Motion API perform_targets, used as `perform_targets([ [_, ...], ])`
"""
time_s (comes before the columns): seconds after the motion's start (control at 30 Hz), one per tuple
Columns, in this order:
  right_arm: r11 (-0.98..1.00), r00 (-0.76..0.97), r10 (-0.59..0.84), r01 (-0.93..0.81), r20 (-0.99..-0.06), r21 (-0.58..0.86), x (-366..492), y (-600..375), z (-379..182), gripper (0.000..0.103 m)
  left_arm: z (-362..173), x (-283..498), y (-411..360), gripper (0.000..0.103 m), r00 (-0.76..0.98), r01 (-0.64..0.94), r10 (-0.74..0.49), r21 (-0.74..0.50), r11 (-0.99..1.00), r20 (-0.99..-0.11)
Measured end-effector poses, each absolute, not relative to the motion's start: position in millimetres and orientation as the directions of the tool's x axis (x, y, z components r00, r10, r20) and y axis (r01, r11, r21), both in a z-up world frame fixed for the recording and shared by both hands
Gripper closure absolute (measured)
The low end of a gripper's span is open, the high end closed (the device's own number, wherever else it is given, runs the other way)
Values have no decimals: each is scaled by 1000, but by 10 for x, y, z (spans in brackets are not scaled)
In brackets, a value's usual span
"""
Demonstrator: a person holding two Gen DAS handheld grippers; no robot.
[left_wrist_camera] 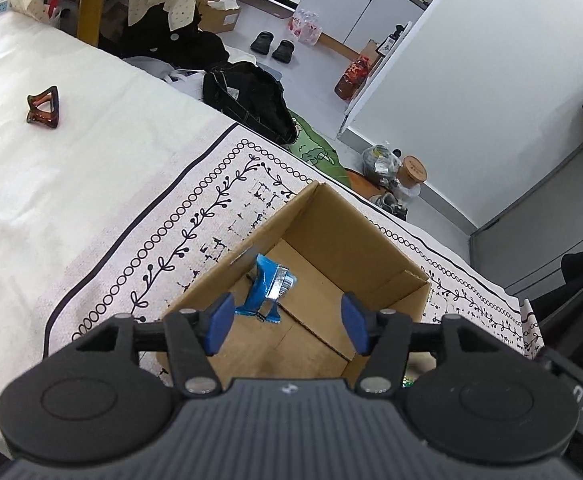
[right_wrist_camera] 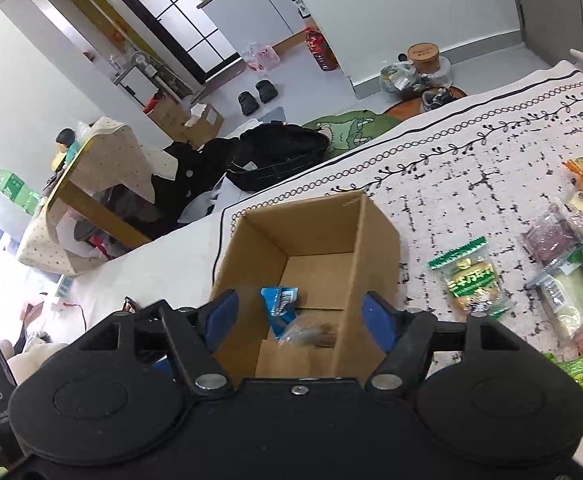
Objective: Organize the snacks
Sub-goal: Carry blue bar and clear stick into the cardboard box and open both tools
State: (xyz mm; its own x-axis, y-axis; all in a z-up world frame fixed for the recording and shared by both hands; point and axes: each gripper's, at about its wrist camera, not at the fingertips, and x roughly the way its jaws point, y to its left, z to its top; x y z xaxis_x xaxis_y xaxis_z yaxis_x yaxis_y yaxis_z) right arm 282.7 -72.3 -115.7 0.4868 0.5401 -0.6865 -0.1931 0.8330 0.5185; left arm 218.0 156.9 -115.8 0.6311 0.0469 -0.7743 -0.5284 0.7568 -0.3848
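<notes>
Left wrist view: cardboard box (left_wrist_camera: 331, 248) stands open on the patterned cloth (left_wrist_camera: 163, 240), and a blue snack packet (left_wrist_camera: 269, 288) lies inside against its near-left wall. Left gripper (left_wrist_camera: 287, 320) hovers over the opening, fingers apart, holding nothing. Right wrist view confirms the packet (right_wrist_camera: 278, 300) in the box (right_wrist_camera: 315, 240), with what appears to be a clear wrapped item (right_wrist_camera: 311, 334) beside it, though glare obscures it. Right gripper (right_wrist_camera: 299, 316) is likewise spread and empty above the box. Judged early: several packets, including a green-labelled one (right_wrist_camera: 469, 280), remain loose on the cloth to the right. Box walls stand high; room above is unobstructed.
</notes>
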Motion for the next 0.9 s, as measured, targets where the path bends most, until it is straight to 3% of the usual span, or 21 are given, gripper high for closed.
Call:
perform_targets([
  [0.17, 864, 509, 485, -152, -711, 480, 2770, -974, -1159, 33, -1148, 2176, 1530, 32, 632, -527, 48, -384, 758, -774],
  [0.23, 875, 517, 463, -133, -720, 466, 2747, -1094, -1182, 28, -1147, 2184, 1484, 30, 630, -521, 42, -382, 763, -775],
  [0.47, 900, 537, 400, -79, -743, 428, 2646, -1538, -1196, 26, -1143, 2216, 1198, 23, 630, -457, 8, -362, 813, -777],
  [0.9, 917, 546, 327, 13, -771, 398, 2477, -2215, -1312, 28, -1042, 2220, 610, 21, 659, -280, -80, -343, 897, -748],
])
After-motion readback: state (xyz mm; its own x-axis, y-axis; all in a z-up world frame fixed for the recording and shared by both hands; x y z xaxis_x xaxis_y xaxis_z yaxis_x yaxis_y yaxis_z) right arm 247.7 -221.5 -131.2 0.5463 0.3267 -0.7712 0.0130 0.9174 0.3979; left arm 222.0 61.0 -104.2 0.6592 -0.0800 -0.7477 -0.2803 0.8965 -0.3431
